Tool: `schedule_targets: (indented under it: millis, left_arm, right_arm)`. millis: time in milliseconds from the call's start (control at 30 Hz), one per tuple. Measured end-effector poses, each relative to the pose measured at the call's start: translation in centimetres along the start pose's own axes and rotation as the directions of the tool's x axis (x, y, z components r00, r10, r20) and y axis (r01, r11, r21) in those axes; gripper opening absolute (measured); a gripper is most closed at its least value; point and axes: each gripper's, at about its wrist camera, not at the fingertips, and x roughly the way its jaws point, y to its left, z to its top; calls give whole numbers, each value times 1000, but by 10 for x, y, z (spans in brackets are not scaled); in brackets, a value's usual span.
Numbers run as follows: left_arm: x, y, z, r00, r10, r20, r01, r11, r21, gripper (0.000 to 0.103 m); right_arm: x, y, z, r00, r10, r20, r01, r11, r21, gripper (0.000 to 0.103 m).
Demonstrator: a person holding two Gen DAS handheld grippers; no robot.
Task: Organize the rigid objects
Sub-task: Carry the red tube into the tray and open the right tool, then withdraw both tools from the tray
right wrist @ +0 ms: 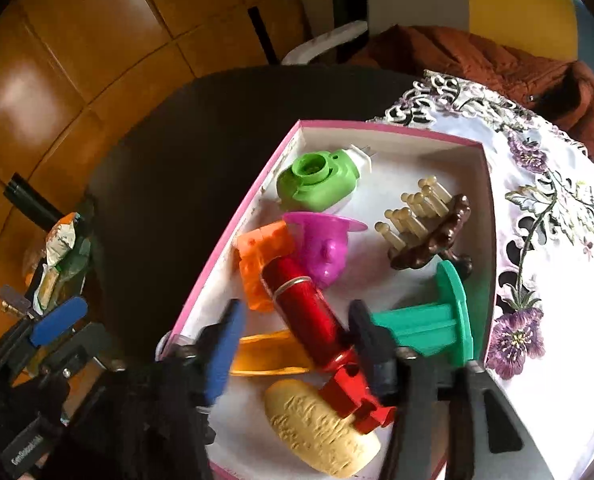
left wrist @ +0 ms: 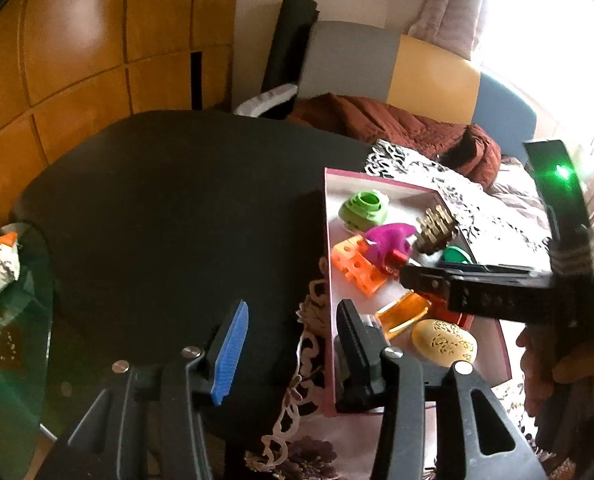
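Note:
A pink-rimmed white box (right wrist: 393, 130) on the round black table (right wrist: 185, 160) holds a green plug-in device (right wrist: 317, 182), a magenta cup (right wrist: 323, 248), an orange block (right wrist: 257, 260), a brown peg brush (right wrist: 429, 228), a teal spool (right wrist: 437, 320), an amber piece (right wrist: 265, 354), a beige carved oval (right wrist: 321, 428) and a red metallic cylinder (right wrist: 309, 312). My right gripper (right wrist: 293, 336) is open with its jaws on either side of the red cylinder, not closed on it. My left gripper (left wrist: 293, 340) is open and empty at the box's (left wrist: 329, 264) near left corner.
A white embroidered cloth (right wrist: 545, 216) lies under the box to the right. A brown blanket (left wrist: 397, 128) and chair backs stand behind the table. A glass side table (left wrist: 21, 320) with packets sits at the left. Wooden panels line the wall.

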Motion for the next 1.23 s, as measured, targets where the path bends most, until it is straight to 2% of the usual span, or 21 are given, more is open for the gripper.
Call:
schedule_targets:
  millis: [67,167,267,433,500,633,733,933,1100,1233]
  left_arm:
    - [-2,-1,1,1000,16,11,-16,1000,2,47]
    - [-8,-4,2,999,39,38,-39,999,5,47]
    - [-17,-8,3,994,64,85,-65,998,10,47]
    - [-26,-16,3,986,118,120,-118,993,-5,48]
    - [-28,-20,2,982,142,123,-142,990,-12,48]
    - [-31,-24,-2,984,139,115,-136,990,-34,48]
    - [-33,-28,-6,980,158,117,-157,987,-24,48]
    - [-41,-35,-9,979,141,147,-142,990,-3,48]
    - [-48,-35,-11,971,139,194,-140,990,-10,48]
    - [-48,-33,-10,970,142,196,-142,990,-12,48]
  right_arm:
    - [-8,3,-4,999,-32,29,32,999,-3,74]
    - [-23,7,-9,992,-81,95,81,997,2,87]
    - [-39,10,-18,976,-151,156,150,988,20,96]
    - [-61,12,-36,927,-286,242,277,958,68,98]
    - [-68,10,-43,912,-315,263,299,949,97,99]
    - [-82,9,-58,883,-358,302,335,934,127,101]
    - [-87,11,-64,877,-364,313,342,932,123,101]
    - [-91,15,-69,875,-362,321,343,932,115,101]
    - [-90,18,-69,871,-368,325,352,930,110,101]
    - [-91,19,-70,869,-370,328,354,929,108,101]
